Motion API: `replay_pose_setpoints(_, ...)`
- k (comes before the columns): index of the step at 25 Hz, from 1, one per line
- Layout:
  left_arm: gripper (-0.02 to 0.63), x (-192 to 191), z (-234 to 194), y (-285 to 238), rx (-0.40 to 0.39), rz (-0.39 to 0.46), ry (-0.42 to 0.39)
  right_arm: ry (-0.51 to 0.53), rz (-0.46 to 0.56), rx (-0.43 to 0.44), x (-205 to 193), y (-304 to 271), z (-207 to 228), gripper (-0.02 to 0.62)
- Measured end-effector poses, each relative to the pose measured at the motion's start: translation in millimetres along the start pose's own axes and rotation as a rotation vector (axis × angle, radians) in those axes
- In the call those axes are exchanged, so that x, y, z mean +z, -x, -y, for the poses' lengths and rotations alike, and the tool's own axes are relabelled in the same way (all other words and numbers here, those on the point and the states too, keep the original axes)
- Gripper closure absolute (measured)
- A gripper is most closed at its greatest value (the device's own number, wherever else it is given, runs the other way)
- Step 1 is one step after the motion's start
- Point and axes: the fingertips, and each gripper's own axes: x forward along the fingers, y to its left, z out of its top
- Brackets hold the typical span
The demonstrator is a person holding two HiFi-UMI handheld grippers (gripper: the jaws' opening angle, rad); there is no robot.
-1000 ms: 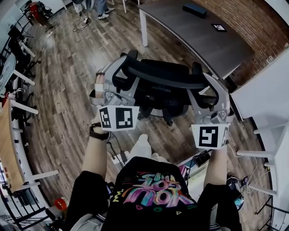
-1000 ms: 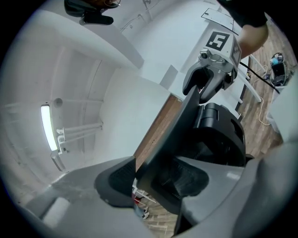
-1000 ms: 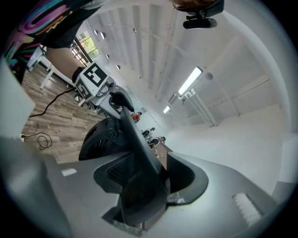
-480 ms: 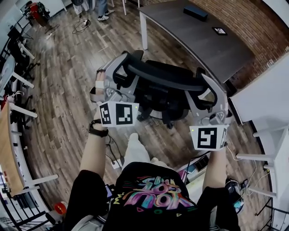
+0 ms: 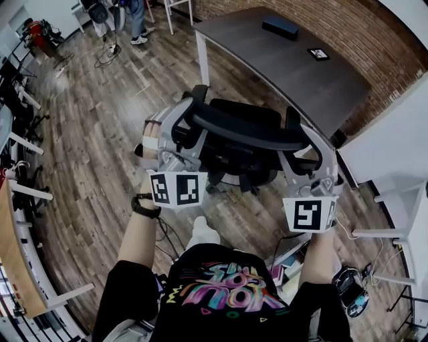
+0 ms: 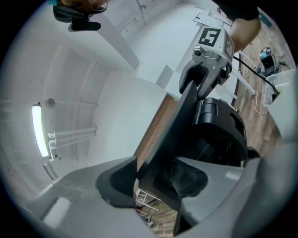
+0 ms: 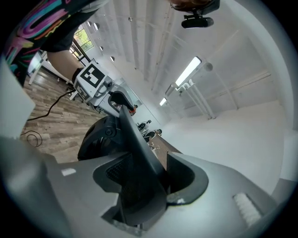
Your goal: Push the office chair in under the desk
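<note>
A black office chair [image 5: 244,117] stands on the wood floor with its seat toward the dark desk [image 5: 287,73], its front near the desk's edge. My left gripper [image 5: 189,110] clasps the left end of the chair's curved backrest top [image 5: 247,132]; its jaws have just been closing with the backrest edge [image 6: 177,139] between them. My right gripper [image 5: 306,139] is shut on the right end of the same backrest [image 7: 135,153]. Both grippers point level toward the desk. Each shows in the other's view: the right gripper [image 6: 205,76] and the left gripper [image 7: 114,100].
A black box [image 5: 281,27] and a small flat device [image 5: 318,53] lie on the desk, which backs onto a brick wall [image 5: 381,40]. A white table [image 5: 394,140] stands to the right, white-legged desks [image 5: 20,194] to the left. Cables and a power strip [image 5: 287,250] lie by my feet. People's legs [image 5: 137,17] show far off.
Both grippers and the chair have moved forward toward the desk. The person has stepped after them, and the desk now lies closer to the chair's seat.
</note>
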Motion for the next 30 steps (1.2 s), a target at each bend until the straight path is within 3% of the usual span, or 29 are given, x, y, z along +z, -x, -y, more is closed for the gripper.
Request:
replay_pose_setpoints(19, 0.407, -69, -38, -91, -0.138, 0.128, 0.063, -0.001, -0.156, -0.110, -13, -107, 11, 0.391)
replay_pose_setpoints(30, 0.416, -69, -37, -127, -0.169, 0.204, 0.065, -0.014, -0.188, -0.174, -36, -135, 35, 0.388)
